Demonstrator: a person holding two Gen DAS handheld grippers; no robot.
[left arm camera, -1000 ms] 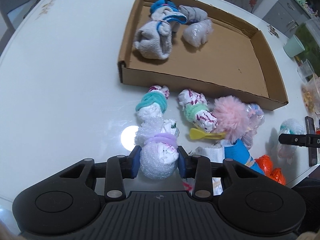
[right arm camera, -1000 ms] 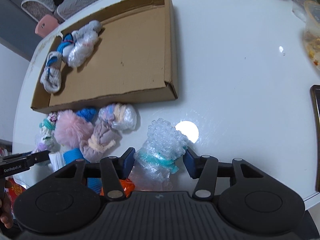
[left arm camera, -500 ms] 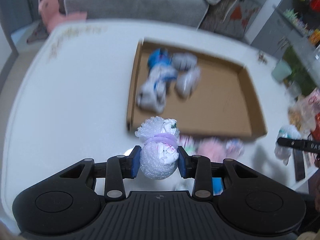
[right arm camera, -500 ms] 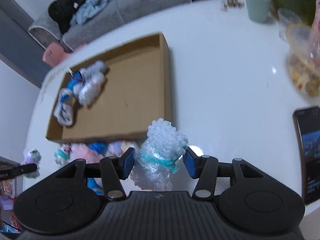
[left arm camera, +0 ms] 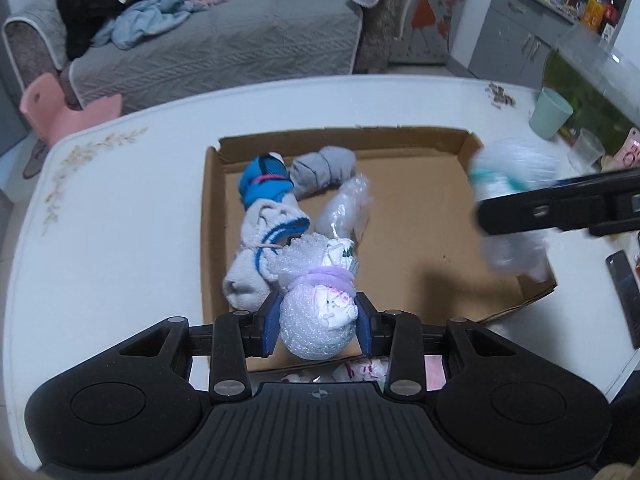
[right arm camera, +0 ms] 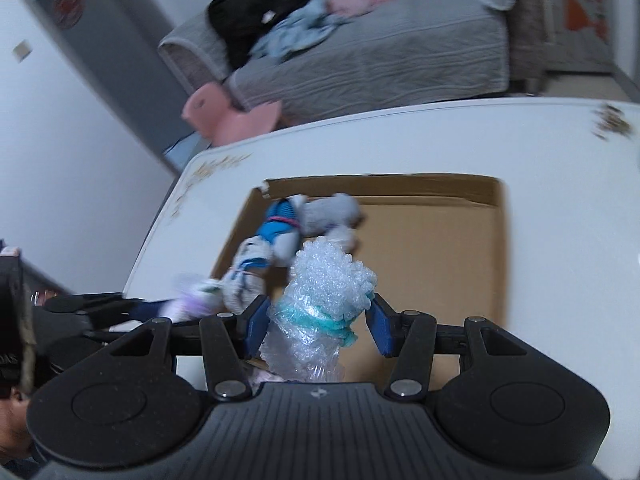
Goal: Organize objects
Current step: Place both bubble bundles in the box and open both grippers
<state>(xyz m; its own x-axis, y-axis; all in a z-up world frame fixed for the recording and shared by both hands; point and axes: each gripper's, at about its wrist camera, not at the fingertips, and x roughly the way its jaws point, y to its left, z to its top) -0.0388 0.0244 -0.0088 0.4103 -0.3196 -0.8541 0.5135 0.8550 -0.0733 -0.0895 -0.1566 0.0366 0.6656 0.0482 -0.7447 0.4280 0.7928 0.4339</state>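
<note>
My left gripper point(left arm camera: 317, 322) is shut on a bubble-wrap bundle with a purple band point(left arm camera: 320, 304), held over the near left part of the cardboard tray point(left arm camera: 436, 216). My right gripper point(right arm camera: 316, 324) is shut on a bubble-wrap bundle with a teal band point(right arm camera: 324, 304), above the tray's near edge point(right arm camera: 448, 240). In the left wrist view that teal-banded bundle point(left arm camera: 516, 176) and the right gripper show blurred over the tray's right side. Inside the tray lie a grey-and-blue sock bundle point(left arm camera: 264, 240), a grey roll point(left arm camera: 324, 168) and a clear wrapped bundle point(left arm camera: 344, 212).
More wrapped bundles point(left arm camera: 360, 372) lie on the white table point(left arm camera: 120, 220) just before the tray. A green cup point(left arm camera: 550, 114), a clear cup point(left arm camera: 584, 152) and a phone point(left arm camera: 624, 280) stand at the right. A grey sofa point(left arm camera: 224, 40) and a pink stool point(left arm camera: 60, 108) are behind.
Both grippers have risen and moved forward from the pile on the table to above the tray, each carrying its bundle. The right gripper has come into the left wrist view.
</note>
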